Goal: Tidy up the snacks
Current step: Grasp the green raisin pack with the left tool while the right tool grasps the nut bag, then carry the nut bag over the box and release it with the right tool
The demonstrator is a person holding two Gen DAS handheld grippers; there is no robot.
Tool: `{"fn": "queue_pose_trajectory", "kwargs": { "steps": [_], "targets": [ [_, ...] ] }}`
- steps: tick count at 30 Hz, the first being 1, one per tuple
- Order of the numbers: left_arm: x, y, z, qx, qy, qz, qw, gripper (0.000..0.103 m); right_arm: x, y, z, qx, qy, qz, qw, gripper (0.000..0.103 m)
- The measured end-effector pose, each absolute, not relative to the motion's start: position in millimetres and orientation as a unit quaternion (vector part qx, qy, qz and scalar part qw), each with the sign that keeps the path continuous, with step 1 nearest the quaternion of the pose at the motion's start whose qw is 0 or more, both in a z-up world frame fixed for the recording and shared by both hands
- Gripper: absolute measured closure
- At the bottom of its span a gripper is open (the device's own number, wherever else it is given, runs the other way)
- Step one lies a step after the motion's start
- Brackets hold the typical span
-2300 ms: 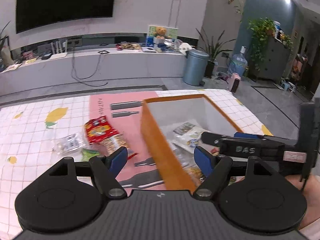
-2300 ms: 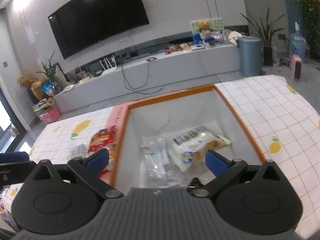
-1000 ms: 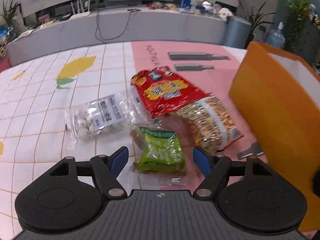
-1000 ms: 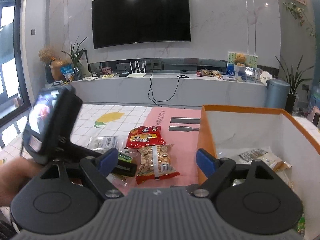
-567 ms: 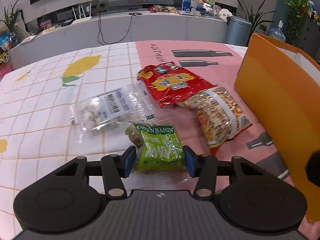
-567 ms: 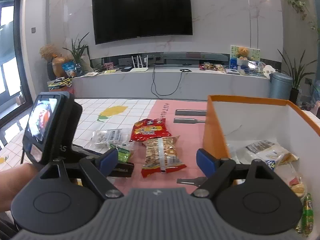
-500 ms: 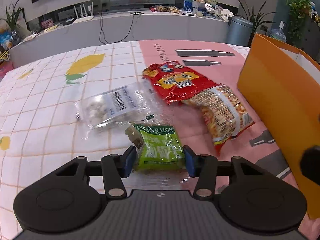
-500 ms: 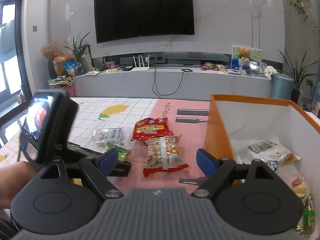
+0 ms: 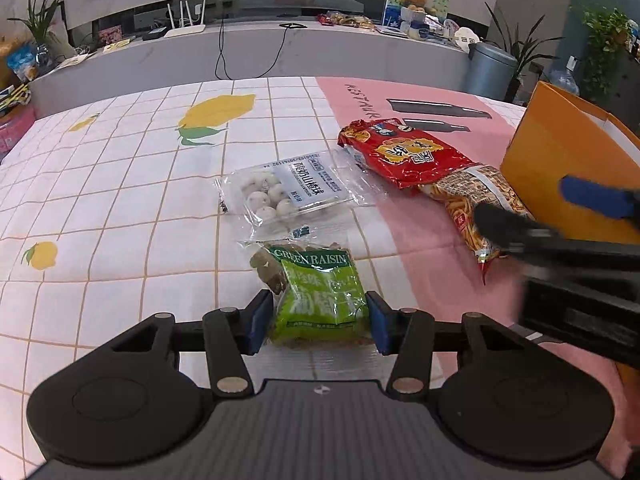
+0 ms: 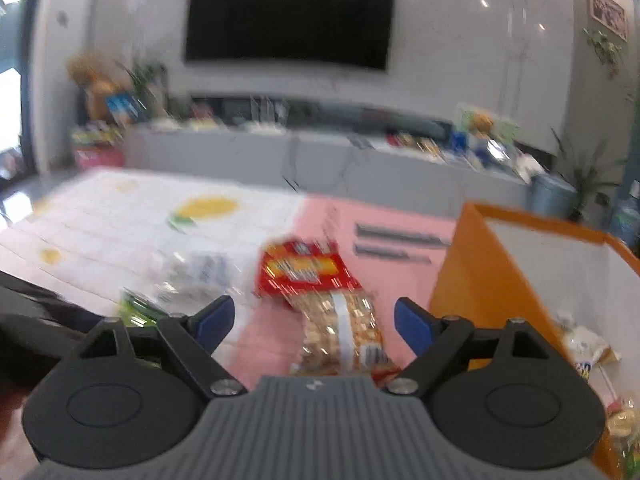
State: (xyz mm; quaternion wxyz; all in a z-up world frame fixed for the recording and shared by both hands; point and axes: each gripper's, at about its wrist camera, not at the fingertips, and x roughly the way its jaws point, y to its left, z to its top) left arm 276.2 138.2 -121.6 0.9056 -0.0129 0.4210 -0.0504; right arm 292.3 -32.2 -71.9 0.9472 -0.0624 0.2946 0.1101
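The green raisin packet (image 9: 320, 288) lies on the counter (image 9: 120, 208), clamped between our left gripper (image 9: 318, 320) fingers. We should lift it straight up, clear of the clear candy bag (image 9: 280, 192), then carry it over the orange box (image 9: 560, 168). Our right gripper (image 10: 314, 322) fingers stand spread above the peanut bag (image 10: 344, 328), grasping nothing.

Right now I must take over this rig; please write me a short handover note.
Left gripper: just closed on the green raisin packet, packet not yet lifted.
Right gripper: open, empty, over the peanut bag.
On the tablecloth: clear bag of white balls, red packet, peanut bag.
Done: some snacks lie inside the orange box.
Left: move these four packets into the box.
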Motion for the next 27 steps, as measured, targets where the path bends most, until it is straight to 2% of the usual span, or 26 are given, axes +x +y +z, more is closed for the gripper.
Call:
{"fn": "queue_pose_trajectory", "kwargs": {
  "steps": [9,11,12,13,19,27],
  "targets": [
    [274,139,-123,-0.01,0.415,-0.057,0.908,0.047,326,-31,-106,-0.049,0.318,0.088,0.943,0.018],
    [276,140,-122,-0.013,0.415,-0.057,0.908,0.047,327,-33,-110,-0.043,0.324,0.089,0.941,0.025],
    [275,140,-122,-0.014,0.415,-0.058,0.908,0.047,327,-34,-112,-0.045,0.324,0.085,0.941,0.034],
    [275,141,-122,-0.015,0.414,-0.057,0.908,0.047,326,-34,-112,-0.051,0.32,0.08,0.943,0.047],
    [273,139,-124,-0.014,0.406,-0.046,0.913,0.047,320,-38,-109,-0.054,0.315,0.097,0.943,0.055],
    [258,132,-119,-0.031,0.419,-0.034,0.907,0.047,290,-46,-83,-0.028,0.291,0.12,0.949,0.057]
  ]
}}
